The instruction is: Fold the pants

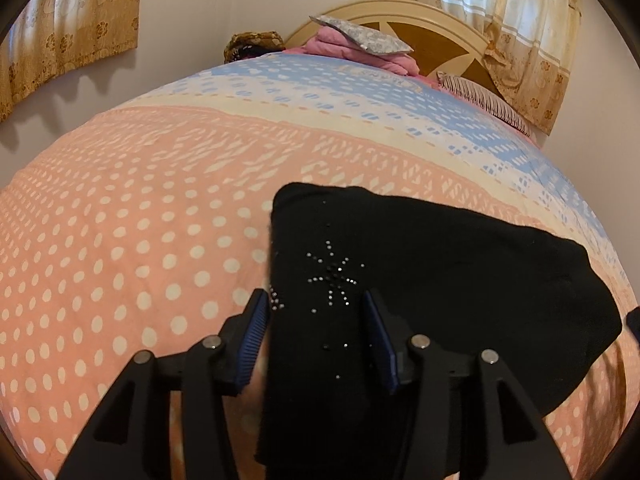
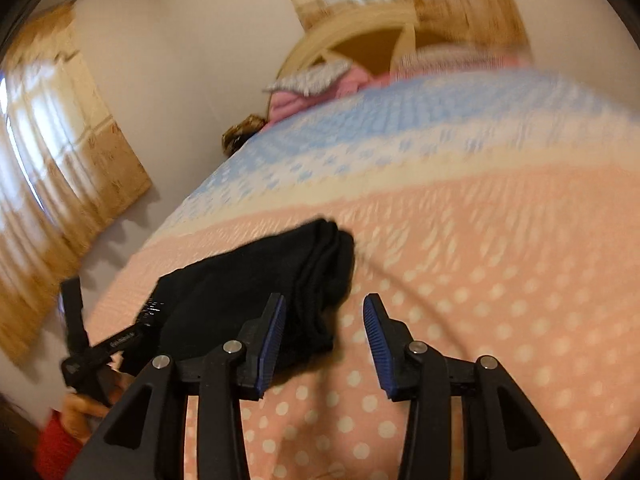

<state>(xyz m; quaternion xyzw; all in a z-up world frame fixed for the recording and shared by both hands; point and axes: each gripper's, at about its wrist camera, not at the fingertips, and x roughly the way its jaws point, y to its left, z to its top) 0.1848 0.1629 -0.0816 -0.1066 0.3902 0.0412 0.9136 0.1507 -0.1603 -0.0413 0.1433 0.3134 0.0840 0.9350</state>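
The black pants [image 1: 440,264] lie folded in a compact stack on the pink dotted bedspread [image 1: 120,240], with a rhinestone star [image 1: 334,274] on top. My left gripper [image 1: 316,308] is open, its blue pads either side of the near left edge of the stack, just above it. In the right wrist view the pants [image 2: 248,296] show as a folded bundle. My right gripper [image 2: 325,312] is open and empty, beside the bundle's right end over the bedspread [image 2: 480,300]. The left gripper's body [image 2: 92,348] shows at the lower left, held by a hand.
Pink bedding and a grey patterned pillow [image 1: 360,38] lie at the headboard [image 1: 440,40], with a striped pillow [image 1: 488,100] to the right. Curtains [image 1: 68,28] hang on the wall left of the bed. The bed's left edge [image 2: 168,224] drops to the wall.
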